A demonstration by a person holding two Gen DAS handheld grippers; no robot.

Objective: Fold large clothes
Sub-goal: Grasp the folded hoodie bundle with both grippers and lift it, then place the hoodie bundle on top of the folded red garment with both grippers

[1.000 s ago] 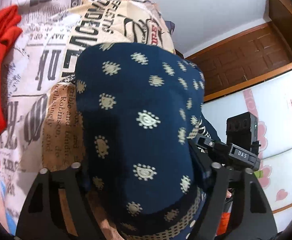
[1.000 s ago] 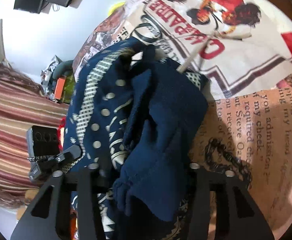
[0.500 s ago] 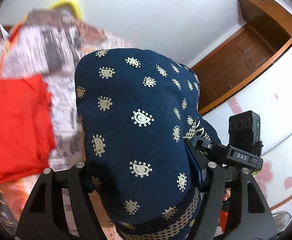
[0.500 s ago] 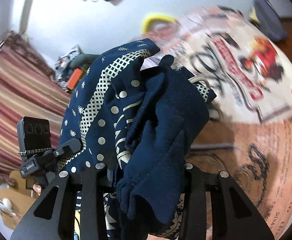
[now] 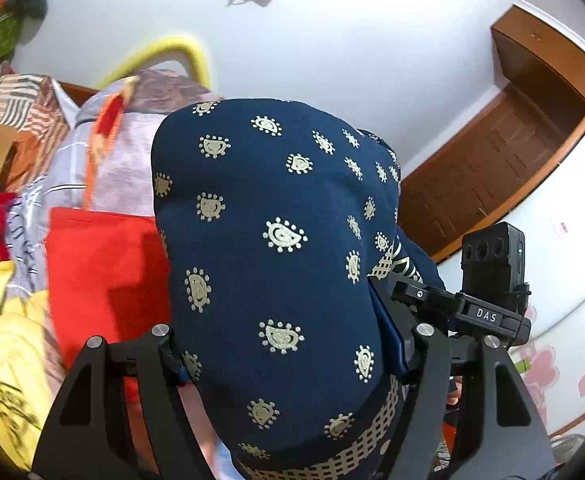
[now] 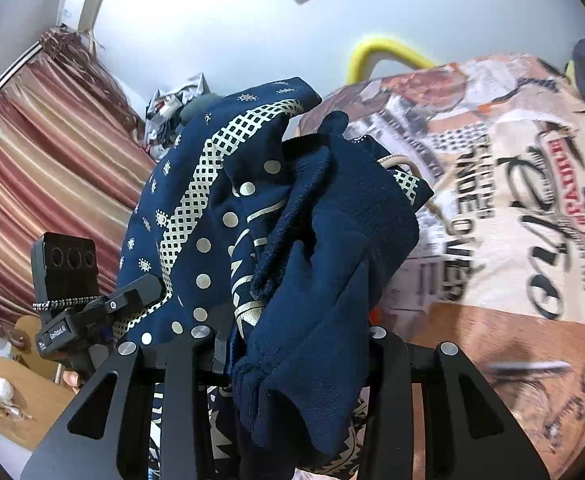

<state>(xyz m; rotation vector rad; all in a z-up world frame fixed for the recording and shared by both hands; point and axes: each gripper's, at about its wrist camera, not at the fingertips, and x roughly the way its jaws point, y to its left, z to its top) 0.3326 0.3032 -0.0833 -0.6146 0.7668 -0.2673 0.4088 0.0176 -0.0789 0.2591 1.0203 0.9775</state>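
**Navy garment held aloft between both hands, bed lying ahead and below**

The navy blue patterned cloth garment [image 5: 276, 240] hangs bunched in the air, pinched in the left hand-held gripper [image 5: 288, 360] and, at its thicker folded part [image 6: 324, 280], in the right hand-held gripper [image 6: 292, 344]. Its length runs sideways between the two. The newspaper-print bed cover [image 6: 512, 200] lies ahead on the right hand's side, so laying it down likely means lowering forward.

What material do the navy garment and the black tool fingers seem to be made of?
The navy garment looks like soft knitted cotton fleece: a fuzzy matte inner side, a ribbed hem, cream printed patterns outside. The tool fingers look like rigid matte black plastic or coated metal, with silver screw heads; which one is unclear.
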